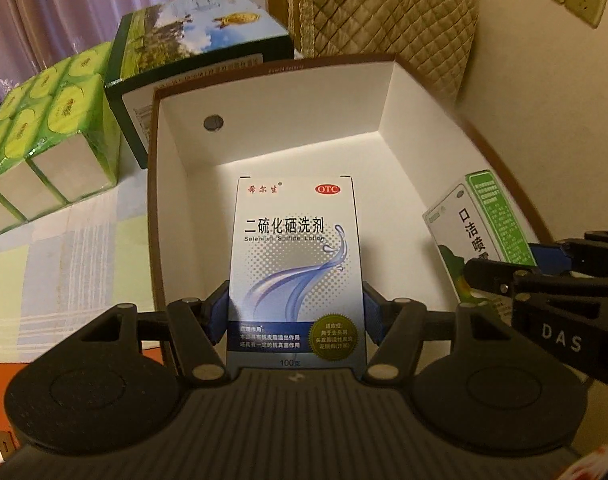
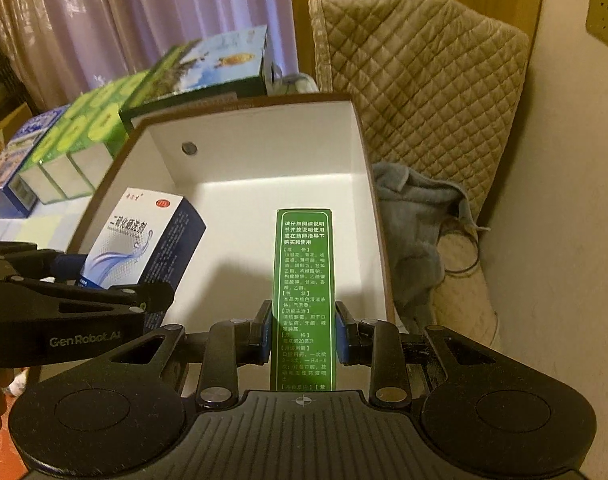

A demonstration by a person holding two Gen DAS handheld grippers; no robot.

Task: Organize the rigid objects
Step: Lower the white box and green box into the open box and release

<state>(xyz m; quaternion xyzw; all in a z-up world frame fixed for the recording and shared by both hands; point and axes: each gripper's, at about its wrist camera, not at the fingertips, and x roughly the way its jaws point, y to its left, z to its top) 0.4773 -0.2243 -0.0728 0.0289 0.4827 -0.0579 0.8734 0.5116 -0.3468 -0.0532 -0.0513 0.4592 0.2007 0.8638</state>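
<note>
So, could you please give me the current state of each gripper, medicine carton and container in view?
Left gripper: shut on blue-white lotion carton.
Right gripper: shut on green spray carton.
Blue-white lotion carton: held above the open box.
Green spray carton: held above the open box.
Open box: lidless, white floor bare where it shows.
Green tissue pack: wrapped, on the table.

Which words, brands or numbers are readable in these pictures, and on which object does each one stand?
"二硫化硒洗剂", "Selenium Sulfide Lotion", "OTC", "100": blue and white box, held by left gripper.
"口洁喷": green and white box, held by right gripper.
"DAS": right gripper's arm.
"GenRobot.AI": left gripper's arm.
Green side panel: fine print too small.
</note>
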